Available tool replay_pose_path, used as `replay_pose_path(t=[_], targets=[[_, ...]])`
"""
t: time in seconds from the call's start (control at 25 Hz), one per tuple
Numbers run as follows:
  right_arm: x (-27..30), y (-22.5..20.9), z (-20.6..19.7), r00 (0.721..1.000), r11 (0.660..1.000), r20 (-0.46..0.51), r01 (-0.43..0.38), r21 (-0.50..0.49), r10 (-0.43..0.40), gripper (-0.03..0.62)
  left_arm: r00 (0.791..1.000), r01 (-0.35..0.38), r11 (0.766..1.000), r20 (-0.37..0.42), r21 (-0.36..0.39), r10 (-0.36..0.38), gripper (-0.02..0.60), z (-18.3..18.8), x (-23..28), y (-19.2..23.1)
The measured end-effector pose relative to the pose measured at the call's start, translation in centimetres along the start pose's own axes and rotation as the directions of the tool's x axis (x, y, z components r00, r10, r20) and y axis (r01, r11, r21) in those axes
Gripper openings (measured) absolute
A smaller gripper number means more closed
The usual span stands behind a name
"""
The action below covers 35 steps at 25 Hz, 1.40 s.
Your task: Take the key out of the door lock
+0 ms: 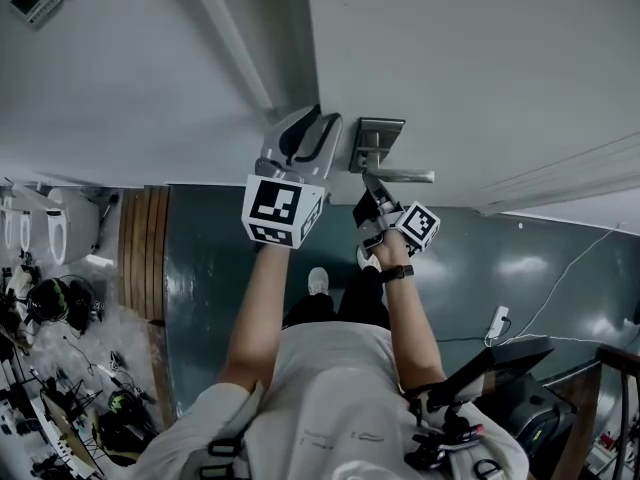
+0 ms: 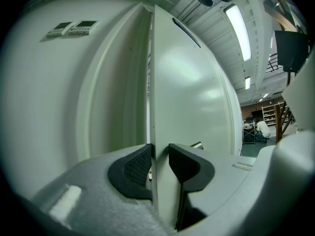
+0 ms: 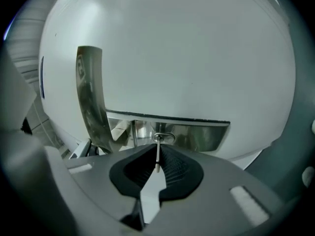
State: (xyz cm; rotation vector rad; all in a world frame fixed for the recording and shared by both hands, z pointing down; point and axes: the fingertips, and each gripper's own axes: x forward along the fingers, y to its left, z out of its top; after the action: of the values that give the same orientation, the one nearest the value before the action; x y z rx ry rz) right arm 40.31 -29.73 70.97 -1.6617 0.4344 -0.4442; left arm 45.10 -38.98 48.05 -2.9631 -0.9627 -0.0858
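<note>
We see the door (image 1: 450, 48) standing ajar, and the two tools share the work. The left gripper (image 2: 160, 159) reaches around the free edge of the door (image 2: 151, 82): one dark pad lies on each face of the panel, and both appear to press on it. So its jaws stand rather wide, but only because the panel fills them. We judge that this hold is there to keep the door from swinging when the key is pulled.

The key (image 3: 157, 161) sits in the door lock (image 3: 164, 137), in the metal plate (image 3: 206, 134) under the lever handle (image 1: 395, 176). We see it edge-on, as a thin strip of metal that stands out from the keyhole. The right gripper (image 3: 157, 149) comes at it level, and its jaws are drawn nearly together on this strip, one ribbed pad on each flat side. Such a grip on the flat sides makes sense — it gives the pads the most surface and lets the key slide straight out along the line of the keyhole.

The key is not yet out of the lock. The next move, in our judgement, needs a straight pull away from the door; a crooked pull could jam the key or let it slip from the pads.
</note>
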Motion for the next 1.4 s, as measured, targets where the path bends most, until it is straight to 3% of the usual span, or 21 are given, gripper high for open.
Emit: replay_pose_path(t=[0.4,0.76,0.88,1.04,1.12,1.24,1.4], targets=[[-0.6,-0.3,-0.2,0.997,0.995,0.076,0.019,0.1,-0.027,0.026,0.999,0.0,1.0,-0.032,-0.013,-0.001,0.118,-0.4,0.0,0.0],[-1.5,-0.4,-0.4,0.995,0.996,0.093,0.032,0.086,-0.04,0.026,0.999,0.027,1.0,-0.046,-0.014,-0.028,0.121,-0.7,0.0,-0.4],[-4.7,-0.5,-1.9,0.997,0.999,0.071,0.026,0.044,-0.029,0.026,0.998,0.026,1.0,-0.05,-0.017,-0.027,0.12,-0.7,-0.6,-1.1],[-9.9,-2.3,-4.2,0.995,0.995,0.071,0.06,0.076,-0.065,0.026,0.999,0.027,0.999,-0.024,-0.025,-0.028,0.114,-0.7,-0.3,-0.8],[-11.2,-1.8,-4.2,0.994,0.996,0.069,0.082,0.03,-0.084,0.026,0.999,0.03,0.999,-0.021,-0.026,-0.03,0.112,-0.8,0.2,-0.3],[-12.0,1.4,-3.5,0.994,0.985,0.053,0.1,-0.142,-0.093,0.026,0.999,0.014,0.999,-0.031,-0.033,-0.015,0.075,-0.9,0.1,0.2],[-12.1,8.1,-2.9,0.999,0.924,0.03,0.049,-0.38,-0.041,0.026,1.0,0.005,0.999,-0.028,-0.044,-0.006,0.038,-1.3,-1.8,-0.2]])
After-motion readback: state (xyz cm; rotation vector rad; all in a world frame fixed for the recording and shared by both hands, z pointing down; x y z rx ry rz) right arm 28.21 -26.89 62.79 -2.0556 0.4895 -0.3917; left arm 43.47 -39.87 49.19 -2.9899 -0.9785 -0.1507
